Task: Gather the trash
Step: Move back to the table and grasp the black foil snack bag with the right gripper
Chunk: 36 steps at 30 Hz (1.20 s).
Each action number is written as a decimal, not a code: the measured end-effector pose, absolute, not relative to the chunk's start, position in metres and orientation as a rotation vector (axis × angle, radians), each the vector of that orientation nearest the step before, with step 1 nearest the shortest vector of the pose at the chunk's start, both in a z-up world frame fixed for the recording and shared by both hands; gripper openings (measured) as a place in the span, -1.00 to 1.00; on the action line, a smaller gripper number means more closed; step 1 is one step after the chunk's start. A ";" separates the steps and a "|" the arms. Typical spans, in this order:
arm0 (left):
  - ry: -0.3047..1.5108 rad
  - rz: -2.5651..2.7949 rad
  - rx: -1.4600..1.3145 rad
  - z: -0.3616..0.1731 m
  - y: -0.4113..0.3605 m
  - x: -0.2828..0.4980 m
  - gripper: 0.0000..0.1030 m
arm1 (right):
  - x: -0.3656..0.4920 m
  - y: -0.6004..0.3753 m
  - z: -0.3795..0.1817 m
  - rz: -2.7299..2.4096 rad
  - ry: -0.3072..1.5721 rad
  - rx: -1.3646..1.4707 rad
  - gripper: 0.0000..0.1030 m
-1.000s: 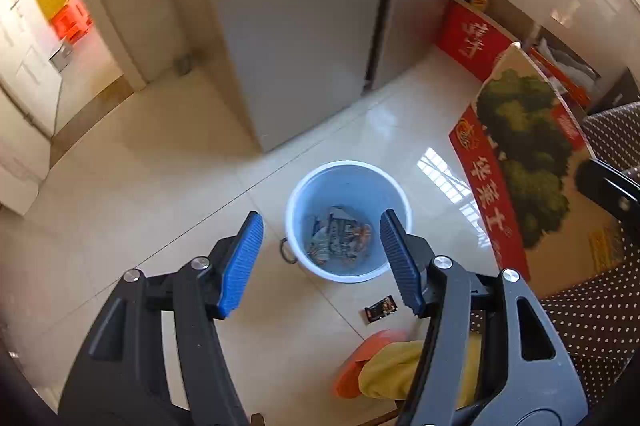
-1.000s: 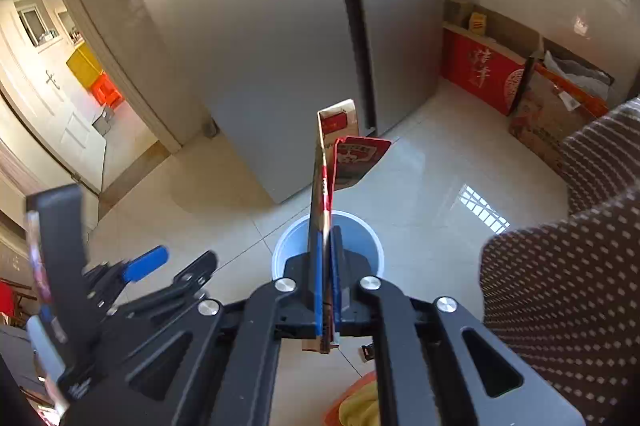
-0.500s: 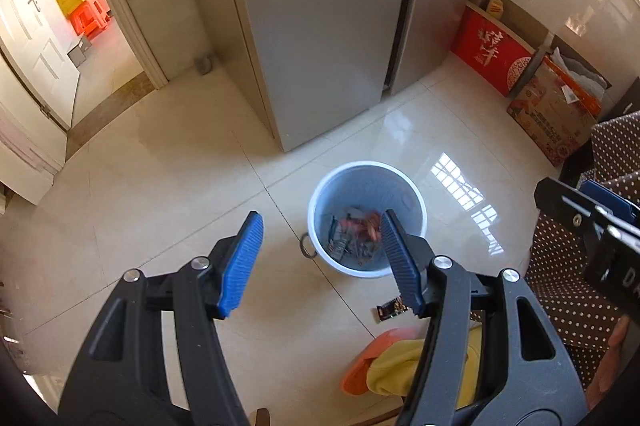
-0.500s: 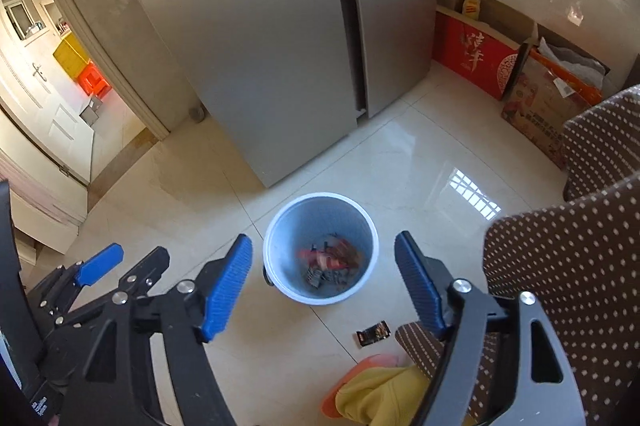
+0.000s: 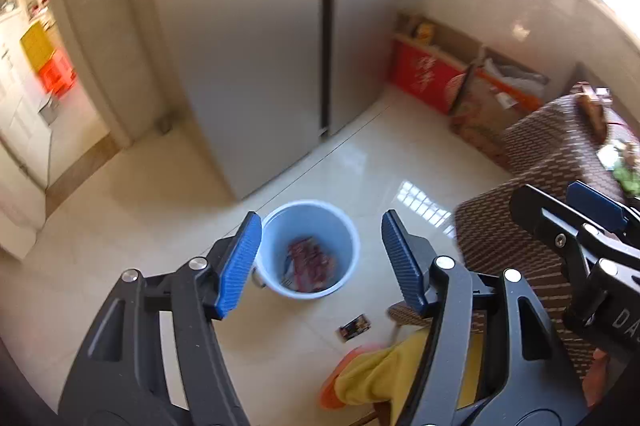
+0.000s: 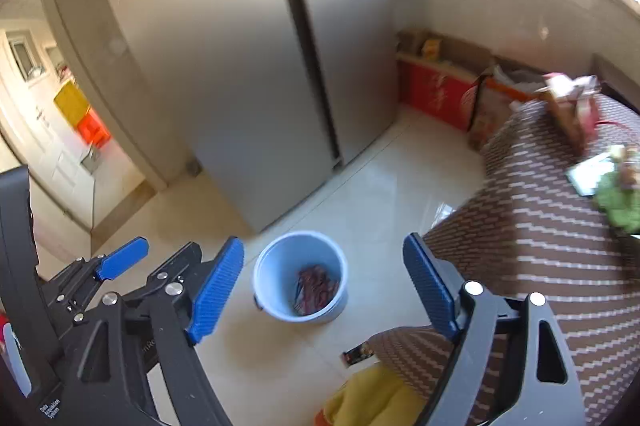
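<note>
A light blue trash bucket (image 5: 307,250) stands on the tile floor, with red and printed packaging (image 5: 310,262) lying inside; it also shows in the right wrist view (image 6: 301,276). My left gripper (image 5: 320,262) is open and empty, high above the bucket. My right gripper (image 6: 324,286) is open and empty, also above the bucket, and shows at the right edge of the left wrist view (image 5: 592,226). A small dark wrapper (image 5: 354,327) lies on the floor in front of the bucket. More trash (image 6: 572,110) lies on the brown patterned table (image 6: 560,226) to the right.
A tall steel fridge (image 5: 256,38) stands behind the bucket. Red and brown cartons (image 5: 428,78) lean on the far wall. A yellow and orange cloth (image 5: 376,374) lies on the floor by the table. A doorway (image 5: 48,98) opens at the left.
A second ago my right gripper was shut on a flattened carton over the bucket; it opened and the carton dropped in. Both grippers have since lifted and tilted up toward the table.
</note>
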<state>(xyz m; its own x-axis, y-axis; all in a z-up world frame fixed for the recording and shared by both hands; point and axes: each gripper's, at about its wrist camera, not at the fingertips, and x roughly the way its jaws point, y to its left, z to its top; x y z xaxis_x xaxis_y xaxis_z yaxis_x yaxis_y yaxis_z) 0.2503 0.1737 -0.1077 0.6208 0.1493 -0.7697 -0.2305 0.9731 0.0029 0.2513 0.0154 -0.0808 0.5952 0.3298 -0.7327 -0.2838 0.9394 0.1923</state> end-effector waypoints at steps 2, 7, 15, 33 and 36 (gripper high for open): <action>0.849 0.186 -0.085 -0.098 0.156 0.251 0.23 | 0.244 -0.005 -0.069 0.324 0.830 0.069 0.60; 0.804 0.068 -0.035 -0.080 0.104 0.253 0.30 | 0.230 -0.057 -0.048 0.226 0.765 0.091 0.64; 0.786 -0.108 0.018 -0.072 0.023 0.254 0.37 | 0.225 -0.139 -0.045 0.030 0.746 0.119 0.71; 0.883 -0.178 0.064 -0.095 -0.024 0.278 0.40 | 0.277 -0.210 -0.104 -0.049 0.901 0.098 0.39; 0.873 -0.168 0.060 -0.092 -0.025 0.282 0.40 | 0.269 -0.213 -0.102 -0.048 0.886 0.102 0.38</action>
